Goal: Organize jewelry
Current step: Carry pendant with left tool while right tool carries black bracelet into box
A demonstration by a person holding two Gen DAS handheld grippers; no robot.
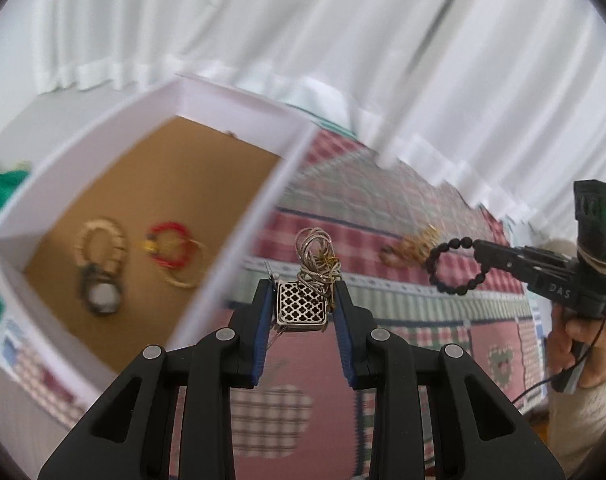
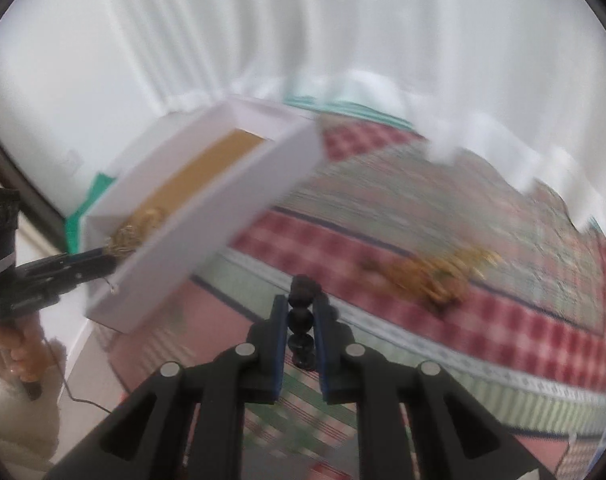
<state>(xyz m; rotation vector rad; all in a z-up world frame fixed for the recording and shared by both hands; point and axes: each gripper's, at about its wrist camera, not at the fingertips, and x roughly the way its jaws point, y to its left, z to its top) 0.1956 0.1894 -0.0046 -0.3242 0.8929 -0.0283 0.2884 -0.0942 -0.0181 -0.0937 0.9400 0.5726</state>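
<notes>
— Where do we place the box (image 1: 239,220) relative to our left gripper (image 1: 303,300)?
— Ahead and to its left, on the quilted bed (image 1: 423,312). Inside it we record three bracelets (image 1: 103,236): two side by side, the third (image 1: 101,292) nearer us, touching the left one.
— And between the jaws?
— A square pendant (image 1: 301,306), its chain (image 1: 315,256) bunched just above it.
— To the right?
— Our right gripper (image 1: 481,258), well apart from the left one, with a beaded bracelet (image 1: 455,266) hanging at its tip. Beyond and between the two grippers, a loose jewelry pile (image 1: 411,246) lies on the bed.
— Behind everything?
— A curtain (image 1: 303,20), along the bed's far edge.
</notes>
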